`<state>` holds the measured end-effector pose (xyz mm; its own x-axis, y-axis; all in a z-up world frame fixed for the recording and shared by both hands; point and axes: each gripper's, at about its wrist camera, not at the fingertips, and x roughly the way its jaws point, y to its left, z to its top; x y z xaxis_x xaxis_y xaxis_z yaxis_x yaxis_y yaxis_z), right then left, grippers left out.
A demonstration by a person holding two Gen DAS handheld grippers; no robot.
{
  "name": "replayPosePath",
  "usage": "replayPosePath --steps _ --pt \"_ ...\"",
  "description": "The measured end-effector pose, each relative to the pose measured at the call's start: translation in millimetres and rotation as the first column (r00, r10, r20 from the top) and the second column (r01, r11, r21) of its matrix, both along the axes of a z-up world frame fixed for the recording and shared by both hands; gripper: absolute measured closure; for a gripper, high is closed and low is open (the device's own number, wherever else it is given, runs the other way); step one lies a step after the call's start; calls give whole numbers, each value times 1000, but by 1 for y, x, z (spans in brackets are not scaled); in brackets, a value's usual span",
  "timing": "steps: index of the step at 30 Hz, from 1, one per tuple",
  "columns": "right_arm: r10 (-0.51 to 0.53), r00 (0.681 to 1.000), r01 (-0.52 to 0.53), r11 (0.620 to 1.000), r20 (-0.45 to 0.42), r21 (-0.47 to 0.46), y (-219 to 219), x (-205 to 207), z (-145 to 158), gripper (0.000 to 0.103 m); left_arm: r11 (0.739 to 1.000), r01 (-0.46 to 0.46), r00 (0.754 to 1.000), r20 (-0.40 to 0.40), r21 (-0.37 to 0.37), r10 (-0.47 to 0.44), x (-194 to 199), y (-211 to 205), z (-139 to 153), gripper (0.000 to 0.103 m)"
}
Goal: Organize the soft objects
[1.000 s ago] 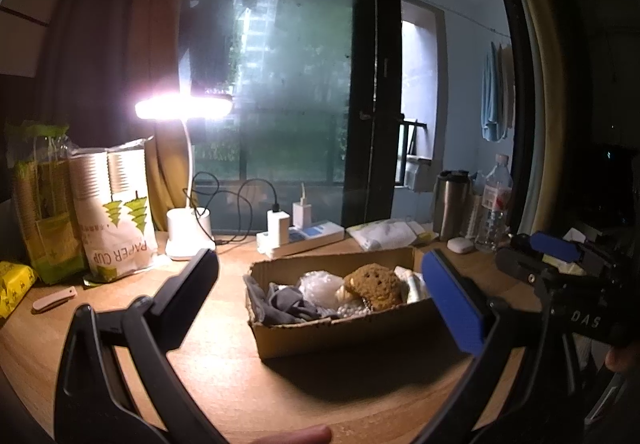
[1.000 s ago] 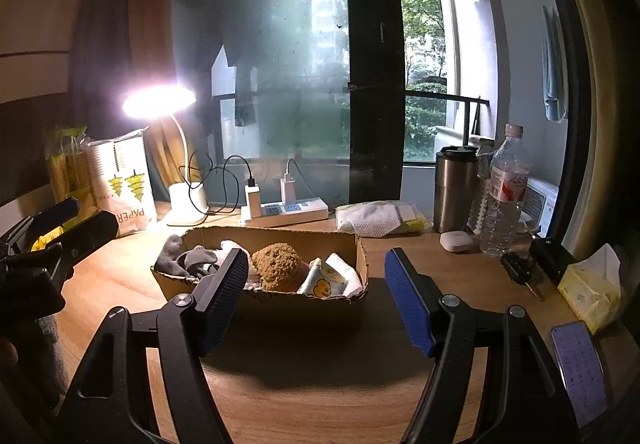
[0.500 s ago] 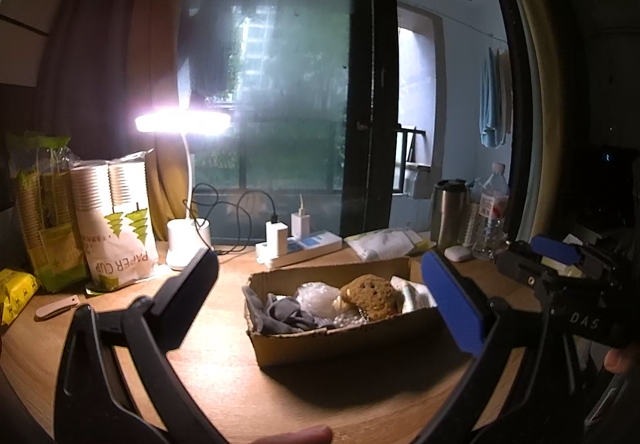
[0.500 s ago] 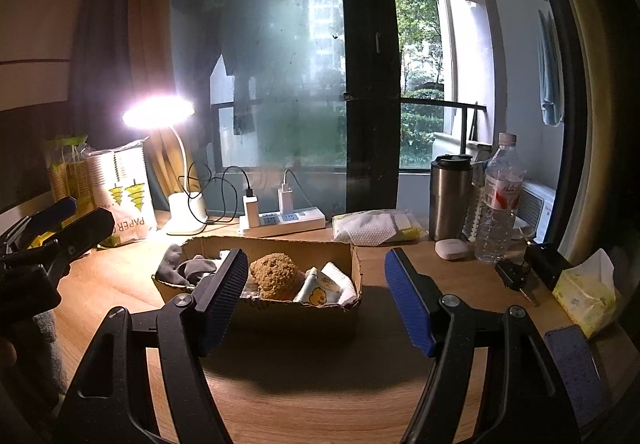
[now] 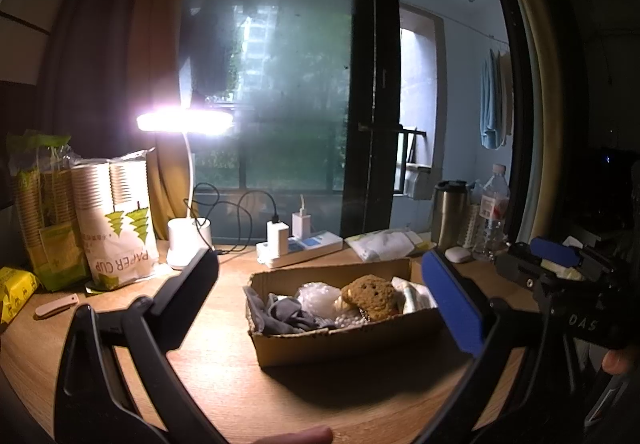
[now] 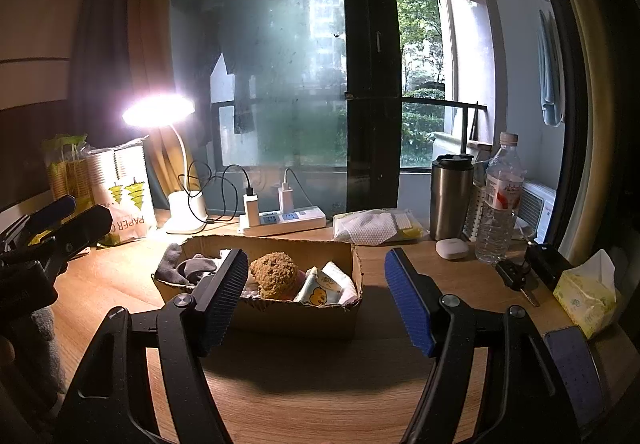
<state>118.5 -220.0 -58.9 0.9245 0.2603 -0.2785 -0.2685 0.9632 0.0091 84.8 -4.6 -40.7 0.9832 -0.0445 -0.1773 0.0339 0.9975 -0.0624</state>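
A shallow cardboard box (image 5: 340, 342) (image 6: 296, 318) sits mid-table. In it lie a grey cloth (image 5: 282, 314) (image 6: 188, 268), a clear bubble-wrap wad (image 5: 318, 296), a brown knitted plush (image 5: 370, 294) (image 6: 274, 274) and white tissue packs with a yellow duck print (image 6: 320, 286). My left gripper (image 5: 320, 292) is open and empty, held back in front of the box. My right gripper (image 6: 316, 296) is open and empty, also in front of the box. Each gripper shows at the edge of the other's view.
A lit desk lamp (image 5: 184, 124), a power strip with chargers (image 5: 300, 244), paper-cup bags (image 5: 120, 220), a wipes pack (image 6: 376, 226), a steel tumbler (image 6: 452, 196), a water bottle (image 6: 500, 200), a tissue box (image 6: 588, 298) and keys (image 6: 516, 274) stand around the box.
Both grippers have drawn back and risen slightly, so the box looks a little smaller and lower in both views. Both stay open and empty.
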Motion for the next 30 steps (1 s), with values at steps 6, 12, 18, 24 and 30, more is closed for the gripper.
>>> replayPosePath --steps 6,12,18,24,30 --pt "0 1000 0 1000 0 -1 0 0 0 29 1000 -5 1000 -1 -3 5 0 2 0 1" --pt "0 1000 0 1000 -1 -1 1 0 0 29 1000 -4 1000 -1 -4 3 0 1 -1 1" --pt "-1 1000 1 1000 0 0 1 0 0 29 1000 -3 1000 -1 -4 3 0 1 -1 1" --pt "-1 1000 1 1000 2 -1 2 1 0 29 1000 -1 1000 -1 -5 1 -1 1 -1 1" --pt "0 1000 0 1000 2 -1 2 2 0 29 1000 3 1000 11 -7 -2 -5 -1 1 1"
